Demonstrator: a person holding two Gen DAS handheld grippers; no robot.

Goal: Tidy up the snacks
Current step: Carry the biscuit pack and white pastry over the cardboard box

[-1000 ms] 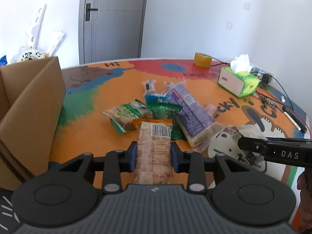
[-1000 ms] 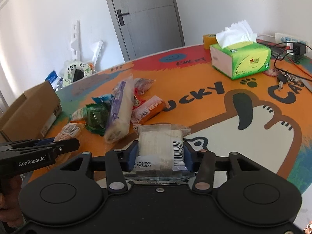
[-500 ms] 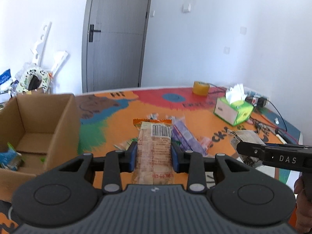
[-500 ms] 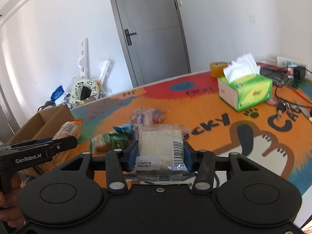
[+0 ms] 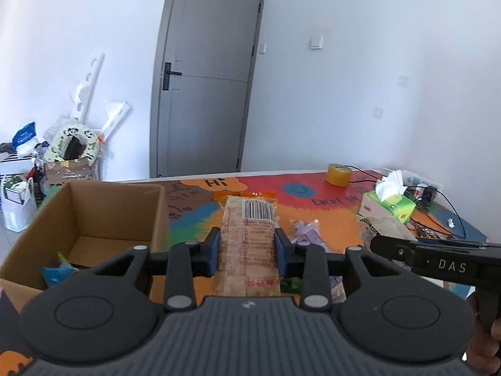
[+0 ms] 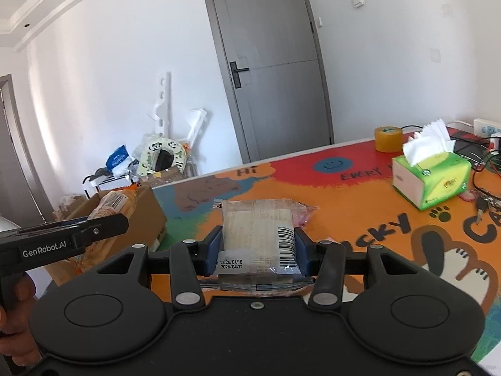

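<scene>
My left gripper [image 5: 247,250] is shut on a long orange biscuit pack [image 5: 249,235] and holds it in the air, just right of the open cardboard box [image 5: 94,216]. The box holds a blue-green snack packet [image 5: 58,274] in its near corner. My right gripper [image 6: 256,250] is shut on a clear-wrapped pale cake pack [image 6: 258,232], raised above the table. The left gripper and its biscuit pack [image 6: 114,203] show at the left of the right wrist view, over the box [image 6: 147,216]. More snack packets [image 5: 305,230] lie on the table behind my left fingers.
The colourful table [image 6: 360,200] carries a green tissue box [image 6: 430,178], a tape roll [image 6: 388,134], cables and keys [image 6: 482,206] at the right. A grey door [image 5: 206,94] and clutter on the floor [image 5: 69,150] lie beyond the table's far edge.
Both grippers have risen from the snack pile with their packs. The left one has swung left toward the cardboard box, whose inside now shows.
</scene>
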